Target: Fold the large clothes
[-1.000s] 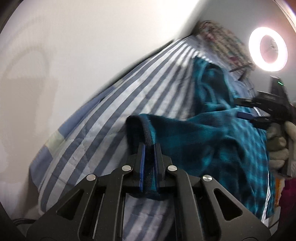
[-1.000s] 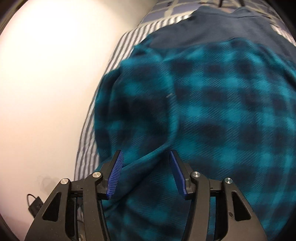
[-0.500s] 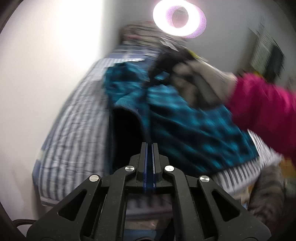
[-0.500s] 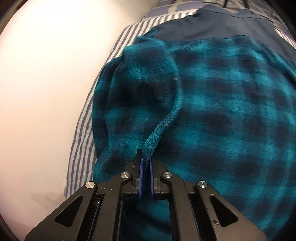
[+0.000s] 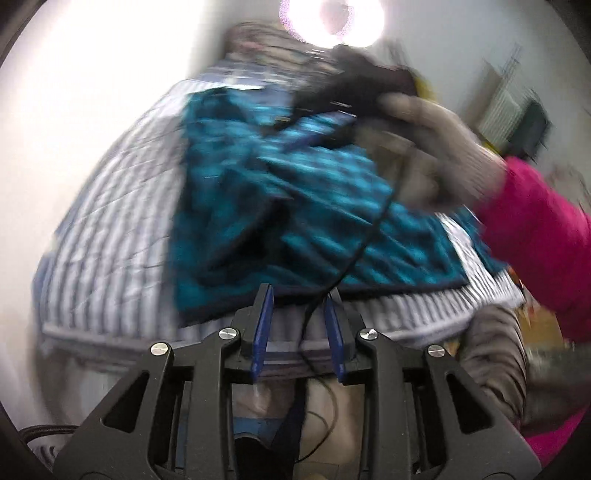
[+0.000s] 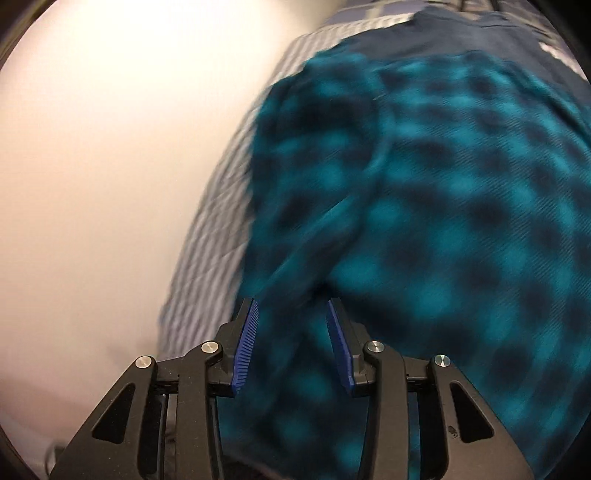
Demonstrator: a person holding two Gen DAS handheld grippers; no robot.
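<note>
A teal and dark plaid fleece garment [image 5: 258, 206] lies bunched on a striped bed cover [image 5: 122, 229]. My left gripper [image 5: 298, 306] is open and empty, held off the near edge of the bed just short of the garment's hem. My right gripper [image 6: 291, 314] is open, its blue pads [image 6: 246, 339] either side of a raised fold of the same garment [image 6: 424, 221], close above it. In the left wrist view the right gripper [image 5: 354, 81] shows blurred over the far part of the garment, held by a gloved hand [image 5: 424, 147].
A white wall [image 5: 92, 92] runs along the bed's left side. A ring light [image 5: 332, 18] glares at the head of the bed. A pink sleeve [image 5: 535, 240] crosses the right. A black cable [image 5: 354, 258] hangs over the garment's near edge.
Both grippers have opened and let go of the garment. The left gripper has pulled back past the bed's near edge. The fold that the right gripper pinched has dropped.
</note>
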